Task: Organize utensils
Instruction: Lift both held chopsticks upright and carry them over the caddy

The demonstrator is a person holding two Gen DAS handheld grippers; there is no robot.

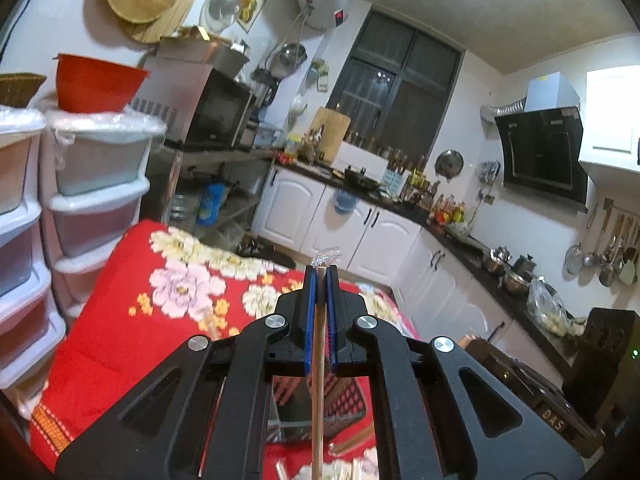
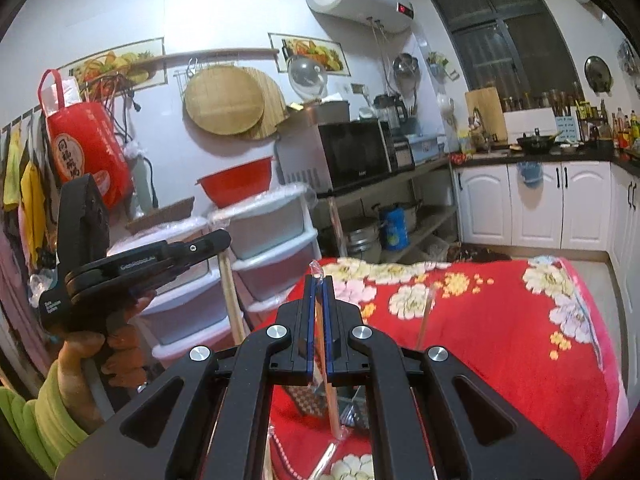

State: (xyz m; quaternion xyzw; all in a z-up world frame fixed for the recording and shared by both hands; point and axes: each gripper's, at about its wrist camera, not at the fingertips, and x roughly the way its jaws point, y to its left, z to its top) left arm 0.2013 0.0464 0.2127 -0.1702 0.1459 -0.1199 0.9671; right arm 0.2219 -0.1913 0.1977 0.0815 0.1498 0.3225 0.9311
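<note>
While both tools hang above the red floral cloth (image 2: pixel 500 320), your left gripper (image 1: pixel 320 270) pinches a wooden chopstick (image 1: pixel 318 360) lengthwise between its fingers; your right gripper (image 2: pixel 319 278) clamps a plastic-wrapped stick (image 2: pixel 326 360), likely to keep them sorted

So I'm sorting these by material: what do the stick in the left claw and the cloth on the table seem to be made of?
The stick looks like bare wood or bamboo: pale tan, matte, thin and straight, with a clear plastic wrapper crinkled at its tip. The cloth looks like a soft plush or fleece blanket: fuzzy red surface with a printed flower pattern, no shine.
</note>
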